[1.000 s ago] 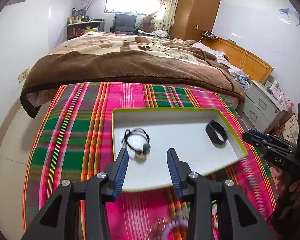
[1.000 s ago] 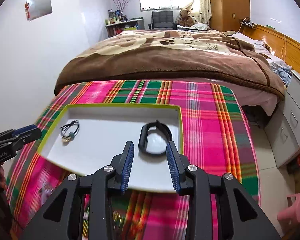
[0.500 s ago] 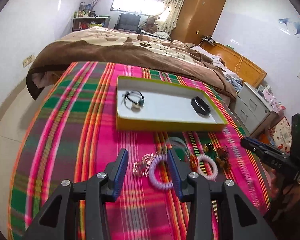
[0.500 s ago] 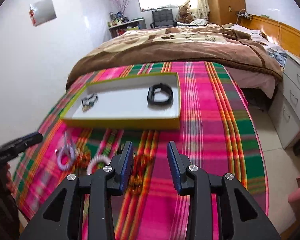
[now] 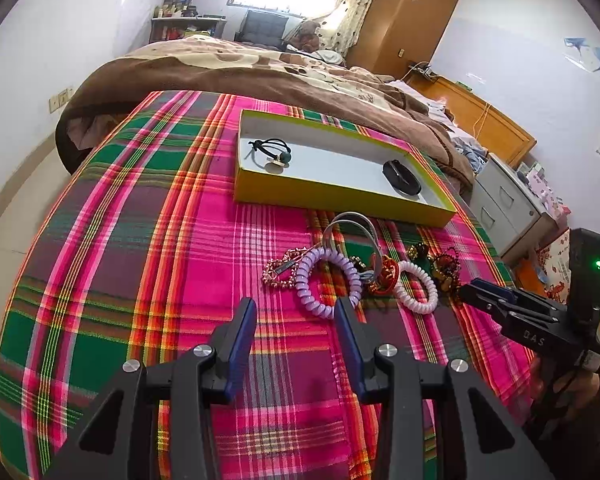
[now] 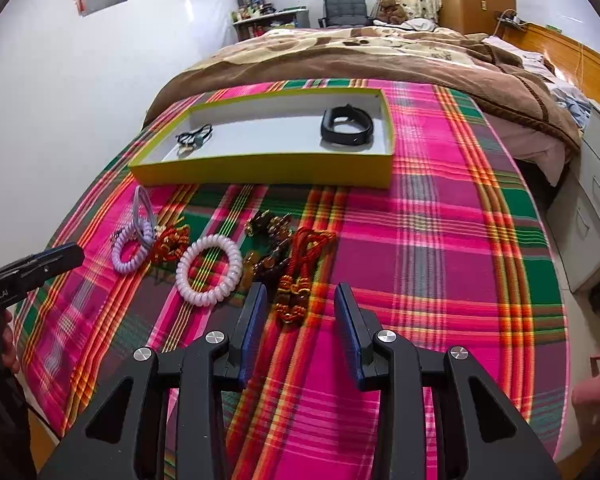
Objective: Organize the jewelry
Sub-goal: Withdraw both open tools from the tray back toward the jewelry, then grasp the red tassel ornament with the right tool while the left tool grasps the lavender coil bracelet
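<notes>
A yellow-rimmed white tray lies on the plaid cloth and holds a black cord bracelet and a black band. Near its front edge lies a heap of jewelry: a purple coil band, a white coil band, a rose-gold chain, red knot tassels and dark beads. My left gripper is open and empty, just short of the purple coil. My right gripper is open and empty, with the red tassel between its fingertips.
The plaid cloth covers a table whose edges fall away left and right. A bed with a brown blanket lies behind. White drawers stand at the right. The right gripper also shows in the left wrist view.
Both grippers have pulled back from over the tray toward the near side of the table. The jewelry heap has come into view in front of them. Both stay open.
</notes>
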`<move>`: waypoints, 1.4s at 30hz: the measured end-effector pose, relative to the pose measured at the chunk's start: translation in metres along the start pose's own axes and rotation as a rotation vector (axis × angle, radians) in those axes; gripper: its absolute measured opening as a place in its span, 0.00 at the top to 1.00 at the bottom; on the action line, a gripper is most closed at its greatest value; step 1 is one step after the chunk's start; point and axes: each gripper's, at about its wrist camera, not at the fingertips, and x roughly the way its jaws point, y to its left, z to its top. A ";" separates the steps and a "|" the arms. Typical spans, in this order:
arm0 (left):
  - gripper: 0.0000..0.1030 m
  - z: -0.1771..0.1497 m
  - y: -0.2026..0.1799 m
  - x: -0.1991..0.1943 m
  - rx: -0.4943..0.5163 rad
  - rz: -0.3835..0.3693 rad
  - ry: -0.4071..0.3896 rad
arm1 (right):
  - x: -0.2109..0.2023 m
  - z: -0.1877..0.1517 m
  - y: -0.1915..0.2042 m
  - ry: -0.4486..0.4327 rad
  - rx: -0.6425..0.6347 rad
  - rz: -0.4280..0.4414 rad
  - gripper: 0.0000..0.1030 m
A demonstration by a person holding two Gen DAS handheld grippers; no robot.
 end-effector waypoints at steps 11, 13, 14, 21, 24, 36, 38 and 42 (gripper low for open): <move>0.61 -0.001 -0.003 0.007 0.000 0.007 0.022 | 0.011 -0.002 0.003 0.013 -0.029 -0.059 0.68; 0.61 -0.001 -0.005 0.009 0.003 0.007 0.025 | 0.009 -0.003 0.002 0.012 -0.031 -0.074 0.79; 0.61 -0.001 -0.005 0.010 0.002 0.007 0.027 | 0.009 -0.003 0.001 0.011 -0.030 -0.079 0.84; 0.61 -0.001 -0.009 0.014 0.004 0.007 0.037 | 0.000 -0.007 -0.012 -0.010 0.020 -0.091 0.84; 0.61 0.000 -0.010 0.016 0.001 0.009 0.040 | -0.010 -0.007 -0.020 -0.043 0.056 -0.088 0.84; 0.61 0.005 -0.011 0.032 -0.004 0.056 0.064 | -0.031 -0.013 -0.029 -0.095 0.093 -0.070 0.84; 0.61 0.007 -0.012 0.037 -0.003 0.074 0.072 | -0.031 -0.013 -0.030 -0.095 0.097 -0.066 0.84; 0.62 0.012 -0.017 0.040 0.024 0.126 0.066 | -0.032 -0.014 -0.030 -0.098 0.092 -0.058 0.84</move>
